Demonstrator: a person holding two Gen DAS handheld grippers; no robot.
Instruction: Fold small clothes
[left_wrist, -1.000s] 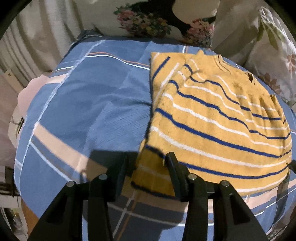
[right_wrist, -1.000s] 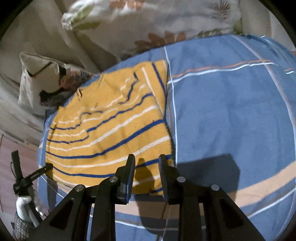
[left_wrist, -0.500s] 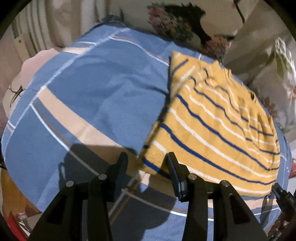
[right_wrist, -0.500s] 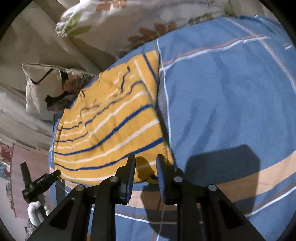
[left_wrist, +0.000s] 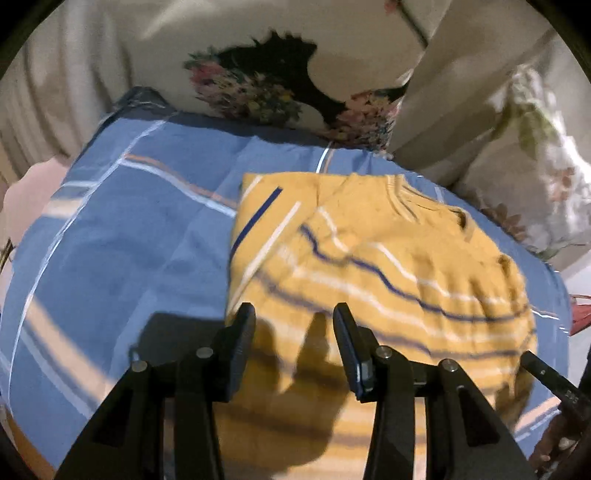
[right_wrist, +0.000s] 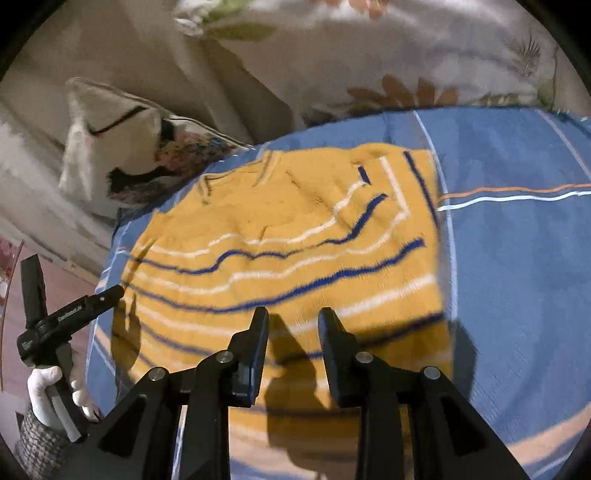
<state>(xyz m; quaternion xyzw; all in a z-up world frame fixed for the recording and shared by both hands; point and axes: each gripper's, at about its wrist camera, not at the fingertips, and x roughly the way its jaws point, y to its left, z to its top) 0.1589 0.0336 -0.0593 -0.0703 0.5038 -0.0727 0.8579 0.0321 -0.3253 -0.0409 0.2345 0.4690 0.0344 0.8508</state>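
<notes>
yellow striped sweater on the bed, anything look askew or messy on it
Mostly tidy. The yellow knit sweater with blue and white stripes lies flat on the blue plaid bedsheet, but a folded-in flap near its far corner shows stripes running crosswise, and the knit ripples slightly mid-body.

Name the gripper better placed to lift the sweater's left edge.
Left. The left gripper hovers open at the sweater's left edge; the right gripper, jaws just opened wider and empty, hangs farther right over it.

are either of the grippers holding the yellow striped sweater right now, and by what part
Nothing is held. The left gripper and right gripper both hang open above the near hem of the yellow striped sweater, casting shadows on it.
</notes>
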